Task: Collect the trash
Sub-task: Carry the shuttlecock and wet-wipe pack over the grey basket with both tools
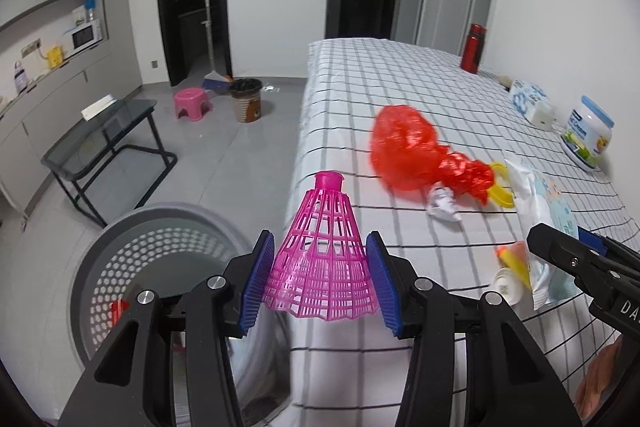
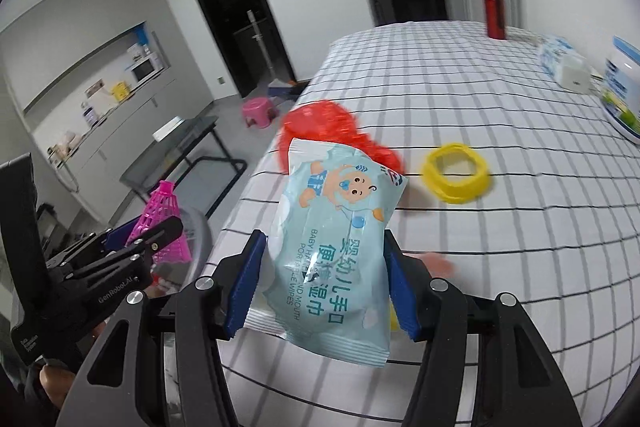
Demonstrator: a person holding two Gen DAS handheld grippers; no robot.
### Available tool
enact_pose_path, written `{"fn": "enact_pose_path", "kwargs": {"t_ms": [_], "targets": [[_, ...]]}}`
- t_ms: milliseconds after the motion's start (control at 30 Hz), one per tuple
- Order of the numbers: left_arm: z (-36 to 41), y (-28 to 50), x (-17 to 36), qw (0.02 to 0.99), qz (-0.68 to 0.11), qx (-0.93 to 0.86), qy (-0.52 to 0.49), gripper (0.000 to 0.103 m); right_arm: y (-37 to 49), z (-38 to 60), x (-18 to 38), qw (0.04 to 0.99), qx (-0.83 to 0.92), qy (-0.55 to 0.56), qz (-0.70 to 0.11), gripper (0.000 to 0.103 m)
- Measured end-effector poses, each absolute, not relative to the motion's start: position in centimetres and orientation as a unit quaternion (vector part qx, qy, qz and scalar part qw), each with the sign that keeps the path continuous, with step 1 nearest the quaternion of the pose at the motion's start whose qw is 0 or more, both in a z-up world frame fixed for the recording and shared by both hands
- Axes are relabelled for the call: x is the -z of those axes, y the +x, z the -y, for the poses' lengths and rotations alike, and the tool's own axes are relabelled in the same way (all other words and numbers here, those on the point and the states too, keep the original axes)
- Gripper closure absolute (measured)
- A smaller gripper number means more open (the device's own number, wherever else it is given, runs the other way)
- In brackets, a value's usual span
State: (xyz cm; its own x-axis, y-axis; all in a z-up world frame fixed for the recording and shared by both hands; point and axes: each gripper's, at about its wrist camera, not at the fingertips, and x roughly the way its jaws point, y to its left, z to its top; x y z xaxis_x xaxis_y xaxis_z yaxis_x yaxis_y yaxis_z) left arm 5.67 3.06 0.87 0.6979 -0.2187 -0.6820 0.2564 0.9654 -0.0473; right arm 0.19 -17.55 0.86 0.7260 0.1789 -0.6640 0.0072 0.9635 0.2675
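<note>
Carrying two pieces of trash at once — one in each gripper.

Left gripper (image 1: pixel 320 269) clamps the pink shuttlecock (image 1: pixel 322 251) between its fingers, grey basket (image 1: pixel 132 227) just beyond; right gripper (image 2: pixel 322 281) pinches the wipes packet (image 2: pixel 332 247) — presumably bound there too.

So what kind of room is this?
Probably a room in a home, maybe a kitchen-dining area: a microwave on a wall shelf, a table with a checked cloth, and a pink stool on the tiled floor.
</note>
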Motion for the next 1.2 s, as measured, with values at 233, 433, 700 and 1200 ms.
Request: {"fn": "enact_pose_path", "kwargs": {"t_ms": [233,433,700,1200], "targets": [[-7.2,5.9,0.4,0.920,-0.379,0.093,0.022,0.056,2.3,12.0,0.1,0.911,-0.098,0.101,-0.388,0.047],[-10.9,6.0,1.8,0.918,-0.392,0.063,0.014,0.056,3.9,6.7,1.1,0.900,-0.140,0.076,-0.406,0.047],[-16.0,6.1,3.2,0.913,-0.407,0.017,-0.010,0.056,5.6,1.1,2.6,0.881,-0.181,0.052,-0.435,0.047],[-21.2,6.1,5.4,0.900,-0.434,-0.019,-0.035,0.056,7.8,-5.4,4.6,0.854,-0.226,0.028,-0.469,0.047]]}}
